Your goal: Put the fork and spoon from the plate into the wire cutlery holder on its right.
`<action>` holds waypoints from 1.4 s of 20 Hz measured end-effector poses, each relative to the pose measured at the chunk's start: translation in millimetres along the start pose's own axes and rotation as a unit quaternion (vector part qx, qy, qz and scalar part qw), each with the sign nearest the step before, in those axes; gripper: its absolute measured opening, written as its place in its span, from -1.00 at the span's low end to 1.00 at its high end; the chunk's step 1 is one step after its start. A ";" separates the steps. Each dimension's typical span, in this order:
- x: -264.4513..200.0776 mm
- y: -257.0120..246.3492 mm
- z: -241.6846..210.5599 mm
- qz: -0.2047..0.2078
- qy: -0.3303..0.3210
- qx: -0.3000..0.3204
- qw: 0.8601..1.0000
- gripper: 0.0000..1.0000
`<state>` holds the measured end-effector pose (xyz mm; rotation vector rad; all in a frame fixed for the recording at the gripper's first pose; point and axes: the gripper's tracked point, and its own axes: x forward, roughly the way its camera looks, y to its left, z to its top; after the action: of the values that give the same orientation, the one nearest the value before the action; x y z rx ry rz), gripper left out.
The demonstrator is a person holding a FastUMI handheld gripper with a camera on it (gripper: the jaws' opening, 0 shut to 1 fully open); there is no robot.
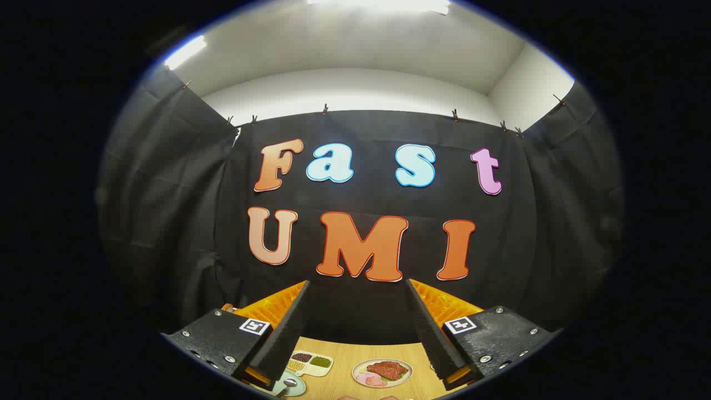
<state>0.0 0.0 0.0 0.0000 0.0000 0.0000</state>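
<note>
The gripper [357, 333] is held high with its 2 fingers [283, 333] spread wide apart and nothing between them; each finger has a black padded inner face, an orange backing and a small square marker on its black mount. Below and between the fingers lies a wooden table [344, 355]. On it, close by the left finger's base, a pale green plate [294, 386] carries a spoon [289, 383] whose bowl shows above the plate's middle; the fork cannot be made out from here. Just beyond that plate sits a white tray with 3 compartments [311, 364] holding dark, yellow and green contents. Beside it, nearer the right finger, a round plate of meat and sliced ham [382, 372] rests on the table. Beyond the table hangs the black cloth wall [183, 222], with a white wall and ceiling lights above it.
</note>
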 end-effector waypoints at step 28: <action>5.2 129.8 -190.4 0.123 0.333 0.083 0.931 0.97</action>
<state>5.2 129.8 -190.4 0.1692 0.6810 0.2518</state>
